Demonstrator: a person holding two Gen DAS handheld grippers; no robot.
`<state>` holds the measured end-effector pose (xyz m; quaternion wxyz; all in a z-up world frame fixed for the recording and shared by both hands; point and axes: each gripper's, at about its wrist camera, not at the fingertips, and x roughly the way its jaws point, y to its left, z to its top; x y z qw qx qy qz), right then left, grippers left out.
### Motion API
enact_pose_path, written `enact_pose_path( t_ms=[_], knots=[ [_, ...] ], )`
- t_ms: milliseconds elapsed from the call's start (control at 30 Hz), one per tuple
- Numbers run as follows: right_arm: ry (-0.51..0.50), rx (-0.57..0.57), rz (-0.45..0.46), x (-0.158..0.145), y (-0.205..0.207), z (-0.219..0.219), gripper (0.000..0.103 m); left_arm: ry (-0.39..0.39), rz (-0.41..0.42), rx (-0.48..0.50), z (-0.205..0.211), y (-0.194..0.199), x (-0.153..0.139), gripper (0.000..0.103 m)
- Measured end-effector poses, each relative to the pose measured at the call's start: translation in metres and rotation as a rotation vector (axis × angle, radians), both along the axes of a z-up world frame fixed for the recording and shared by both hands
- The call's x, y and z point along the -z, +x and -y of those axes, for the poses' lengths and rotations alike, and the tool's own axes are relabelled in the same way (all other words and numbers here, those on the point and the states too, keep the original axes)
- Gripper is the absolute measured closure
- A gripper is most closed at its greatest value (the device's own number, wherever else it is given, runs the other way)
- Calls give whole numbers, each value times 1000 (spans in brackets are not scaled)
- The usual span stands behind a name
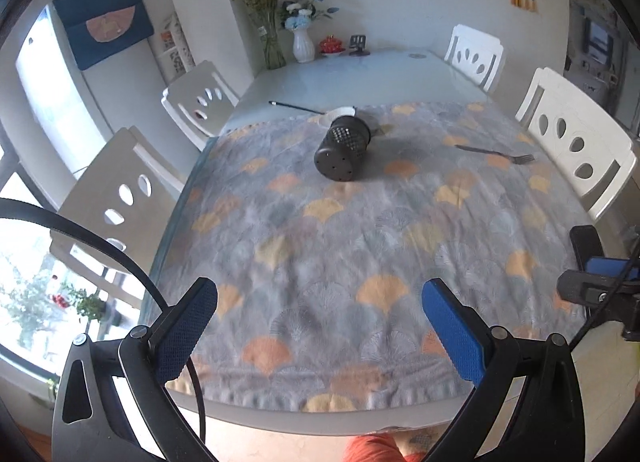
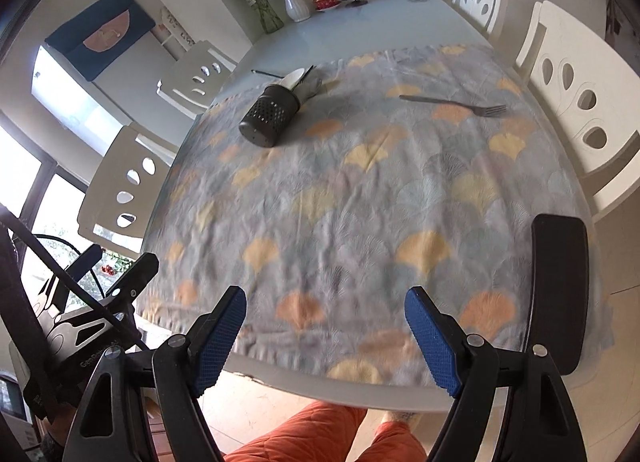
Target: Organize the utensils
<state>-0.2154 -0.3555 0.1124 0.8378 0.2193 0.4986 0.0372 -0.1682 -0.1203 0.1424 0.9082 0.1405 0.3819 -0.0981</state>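
Black gripper frames with silver screws, blue textured pads (image 2: 219, 338), black cable (image 1: 100, 246), orange quilted trousers (image 2: 304, 434)

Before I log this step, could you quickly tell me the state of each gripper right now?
Left gripper: open, holding nothing, above the near table edge.
Right gripper: open, holding nothing, also above the near edge.

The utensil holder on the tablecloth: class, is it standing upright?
No. The black utensil holder lies tipped on its side on the tablecloth, its perforated base facing the camera.

Pale lettering on the left tongs (image 2: 86, 268) body reads roughly "GenRobot".
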Motion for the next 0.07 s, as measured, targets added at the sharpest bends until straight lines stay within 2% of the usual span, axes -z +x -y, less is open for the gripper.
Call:
enact_pose_path(
  t_ms=[67],
  knots=[
    [0,-9,-6,1,2,-5,23,5,1,-22,-5,3,1,0]
  ],
)
